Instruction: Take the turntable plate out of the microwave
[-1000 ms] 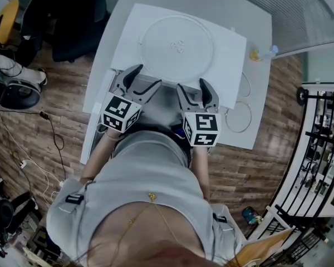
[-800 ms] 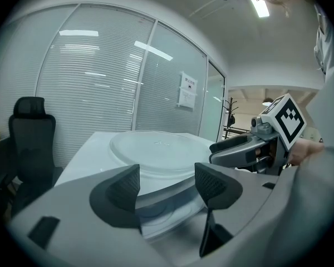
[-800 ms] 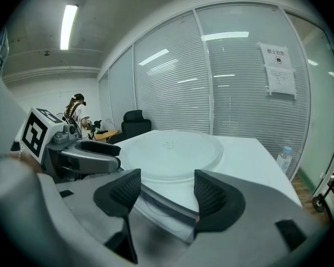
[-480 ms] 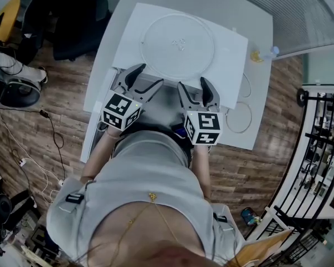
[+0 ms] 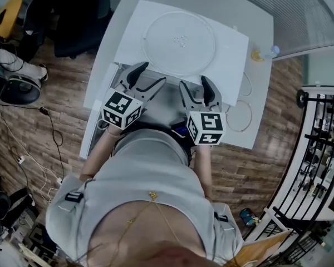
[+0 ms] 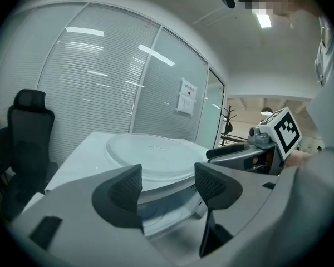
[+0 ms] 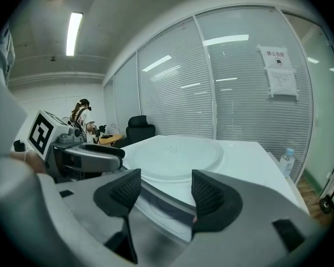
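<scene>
turntable plate (image 5: 179,43) is lying flat on the roof of the microwave (image 5: 231,46), roughly centred, nothing on it. Not in the cavity, so the removal looks done. The roof is likely just the nearest flat spot big enough for it.

left hand-held gripper (image 5: 147,78): jaws apart, nothing between them. Its own view shows both pads with only the plate rim and the microwave front edge beyond the gap. It sits just short of the plate's near edge, not touching.

right hand-held gripper (image 5: 195,84): same, jaws apart and empty, level with the left one, aimed at the near rim and clear of it.

Both are side by side at the front of the microwave, close to the person's body. That reads as a release/rest pose after a two-sided carry, not an approach.

A pale panel at front left (image 5: 94,121) is probably the door swung open. The grey area between the grippers would then be the cavity mouth, but I can't confirm what's inside.

The microwave stands on a white tabletop (image 5: 259,102). To its right are two clear rings (image 5: 238,116) flat on the surface, and a small bottle (image 5: 270,52) near the far corner, well apart from the plate.

Risk: the glass is smooth and unrestrained up there, so a nudge to its edge could slide it.
</scene>
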Motion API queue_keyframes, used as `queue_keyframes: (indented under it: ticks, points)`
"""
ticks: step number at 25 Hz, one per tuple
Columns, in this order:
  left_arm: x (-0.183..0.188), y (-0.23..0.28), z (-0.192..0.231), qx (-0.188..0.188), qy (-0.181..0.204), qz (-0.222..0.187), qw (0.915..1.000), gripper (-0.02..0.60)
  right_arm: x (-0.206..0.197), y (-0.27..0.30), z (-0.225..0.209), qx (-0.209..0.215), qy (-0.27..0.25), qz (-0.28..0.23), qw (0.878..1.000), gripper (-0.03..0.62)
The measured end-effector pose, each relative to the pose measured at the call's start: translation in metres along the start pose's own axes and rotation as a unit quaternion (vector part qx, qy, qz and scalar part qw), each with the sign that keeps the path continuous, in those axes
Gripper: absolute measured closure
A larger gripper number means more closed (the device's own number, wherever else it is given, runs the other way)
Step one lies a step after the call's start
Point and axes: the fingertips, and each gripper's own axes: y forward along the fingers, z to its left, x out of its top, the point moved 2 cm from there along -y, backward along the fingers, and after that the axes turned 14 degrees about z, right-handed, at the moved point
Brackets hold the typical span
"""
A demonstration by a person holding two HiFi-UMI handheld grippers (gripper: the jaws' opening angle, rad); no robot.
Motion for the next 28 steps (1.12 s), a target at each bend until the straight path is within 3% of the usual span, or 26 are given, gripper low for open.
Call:
queue_keyframes:
  ticks: [12, 16, 28]
  points:
    - [0.009, -0.003, -0.016, -0.004, 0.017, -0.010, 0.9998, 0.268, 0.002, -0.006, 0.009, 0.019, -0.010, -0.012, 1.000, 0.311]
    - [0.010, -0.002, -0.020, -0.012, 0.018, -0.011, 0.9997, 0.270, 0.005, -0.010, 0.012, 0.023, -0.016, -0.023, 0.999, 0.344]
    - [0.022, -0.002, -0.044, -0.056, 0.022, -0.038, 0.9975, 0.489, 0.014, -0.017, 0.025, 0.062, -0.039, -0.061, 0.995, 0.509]
